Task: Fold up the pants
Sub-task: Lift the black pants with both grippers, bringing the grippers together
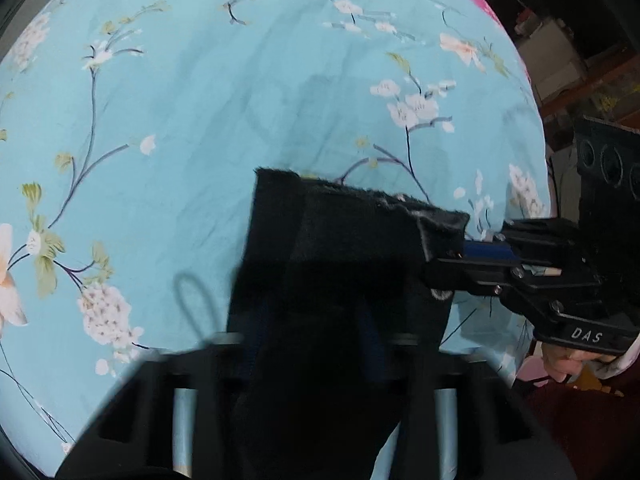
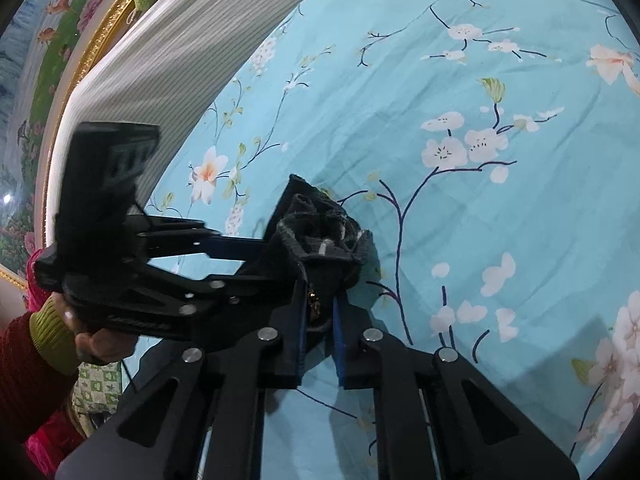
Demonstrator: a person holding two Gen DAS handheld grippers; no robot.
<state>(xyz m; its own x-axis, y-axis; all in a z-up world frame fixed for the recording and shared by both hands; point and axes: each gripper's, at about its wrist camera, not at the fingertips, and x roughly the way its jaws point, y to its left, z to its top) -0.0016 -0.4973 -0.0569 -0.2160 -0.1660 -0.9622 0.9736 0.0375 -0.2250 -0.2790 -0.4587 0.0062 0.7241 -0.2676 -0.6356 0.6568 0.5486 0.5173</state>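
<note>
Both my left claw and right claw are clamped on the pants, lifting them above the bed sheet to shake flat.

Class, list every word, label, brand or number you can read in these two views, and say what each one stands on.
"DAS": white letters on the black body of the right gripper, seen in the left wrist view.
No other readable text; the left gripper shows none.

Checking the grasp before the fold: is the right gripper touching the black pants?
Touching. The right wrist view shows the right gripper with its blue pads closed on the black pants, fabric pinched between them.
</note>
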